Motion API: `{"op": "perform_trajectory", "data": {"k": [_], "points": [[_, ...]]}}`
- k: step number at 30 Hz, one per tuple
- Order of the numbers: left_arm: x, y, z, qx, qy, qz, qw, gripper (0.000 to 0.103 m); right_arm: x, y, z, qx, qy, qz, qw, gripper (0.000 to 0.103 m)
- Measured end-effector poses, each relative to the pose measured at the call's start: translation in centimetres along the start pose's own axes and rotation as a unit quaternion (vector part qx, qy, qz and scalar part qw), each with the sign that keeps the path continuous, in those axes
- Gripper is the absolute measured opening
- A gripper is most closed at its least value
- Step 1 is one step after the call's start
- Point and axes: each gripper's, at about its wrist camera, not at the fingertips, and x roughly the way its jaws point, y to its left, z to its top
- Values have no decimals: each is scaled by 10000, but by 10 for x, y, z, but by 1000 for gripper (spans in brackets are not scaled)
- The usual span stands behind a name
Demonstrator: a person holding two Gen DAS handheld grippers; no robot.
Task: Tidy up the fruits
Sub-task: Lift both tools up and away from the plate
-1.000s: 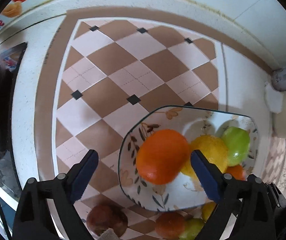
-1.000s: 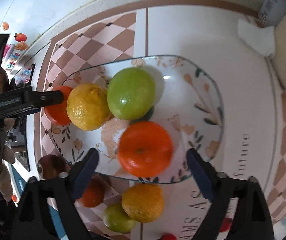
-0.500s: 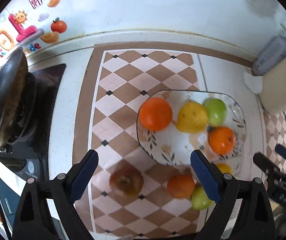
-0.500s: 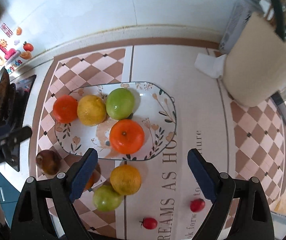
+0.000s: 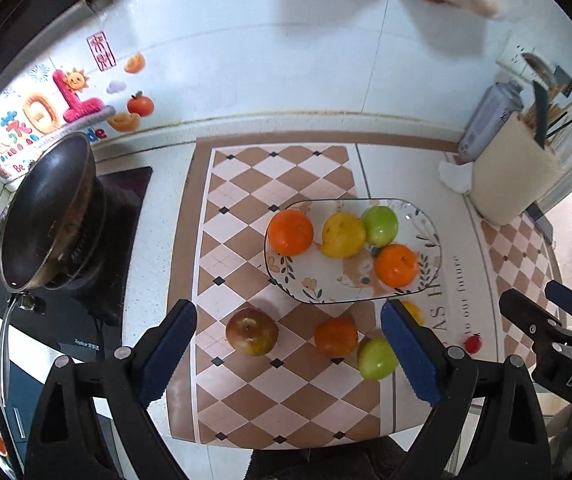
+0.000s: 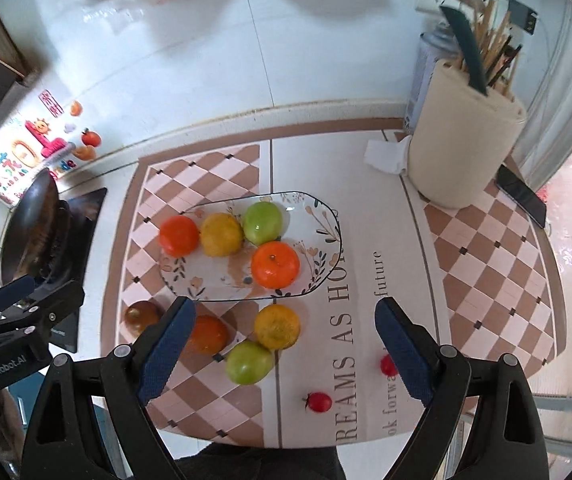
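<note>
On plate point(image 6: 327, 256): four fruits point(image 6: 275, 264).

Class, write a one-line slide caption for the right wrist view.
Open right gripper above a plate of four fruits, with more fruit loose on the mat.

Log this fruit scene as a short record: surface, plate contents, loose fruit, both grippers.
surface: checkered mat on a kitchen counter
plate: two oranges, one yellow fruit, one green fruit
loose on mat: dark red apple, orange, green fruit, yellow-orange fruit, two small red tomatoes
left gripper: open, fingers hold nothing, above the mat
right gripper: open, fingers hold nothing, above the mat
beside: wok on the stove, utensil holder
</note>
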Motion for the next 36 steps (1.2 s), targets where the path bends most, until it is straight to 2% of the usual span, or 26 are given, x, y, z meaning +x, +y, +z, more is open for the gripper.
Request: {"op": "perform_trajectory", "data": {"k": [3,12,20,23,26,27,29,32,36], "points": [[-12,-1,-6,22,-89,69,9999,94,-18,6,-5,-41,-76,-47,10000,94],[-36,5,-18,-51,-211,-157,9996,94,-53,18,-16,-97,-251,24,9996,94],[-38,17,-16,-221,-196,-239,9993,94,-51,26,-12,-155,-247,184,9994,94],[-25,26,-10,-280,-136,-17,9995,101,-36,20,-9,-126,-221,244,9994,94],[-2,36,-5,-286,4,265,9992,101,-1,7,-5,43,41,309,9995,92],[6,39,-5,-295,99,310,9990,101,12,3,-5,95,152,314,9993,87],[27,47,-3,-343,300,345,9984,101,39,-4,-5,164,401,328,9985,86],[66,57,-5,-384,741,213,9963,101,90,-16,-9,335,983,455,9936,86],[128,58,-17,-240,1458,286,9886,101,147,-31,-24,740,1610,638,9821,86]]}}
